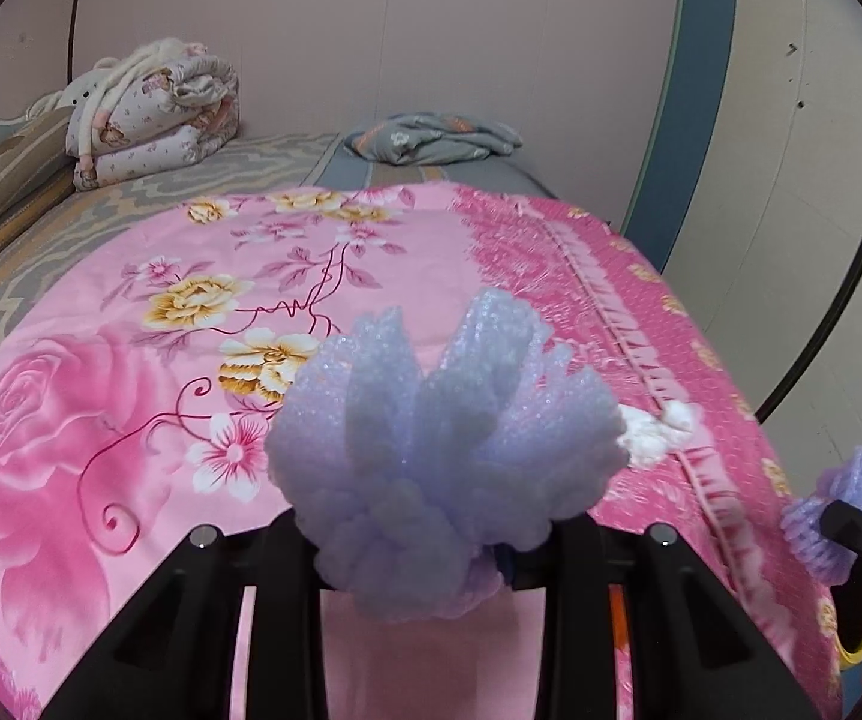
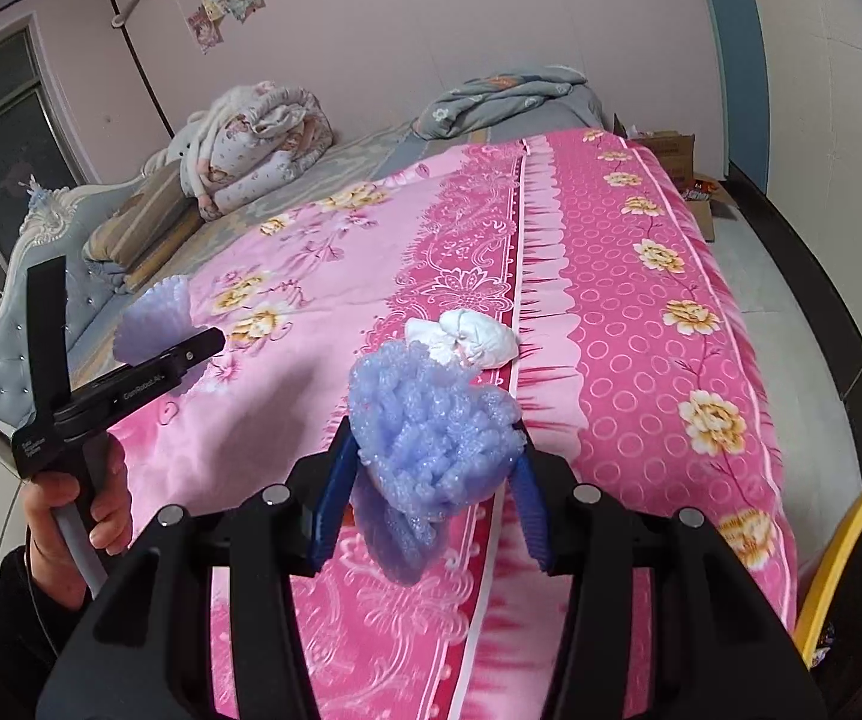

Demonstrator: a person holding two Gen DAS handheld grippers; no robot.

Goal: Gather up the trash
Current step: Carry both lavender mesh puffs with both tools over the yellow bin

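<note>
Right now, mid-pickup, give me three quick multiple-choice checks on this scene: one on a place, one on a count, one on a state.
1. Where does the white crumpled wad lie?
A. on the pink bedspread
B. on the folded quilt
C. on the floor

2. How many purple foam pieces are gripped?
A. none
B. one
C. two

3. What is the left gripper doing?
A. hanging open and empty
B. clamped on purple foam
C. holding the white wad

Answers:
1 A, it sits on the bedspread by the border stripe.
2 C, the left gripper's foam piece and the right gripper's foam piece, one in each; right gripper.
3 B, foam fills its jaws.
</note>
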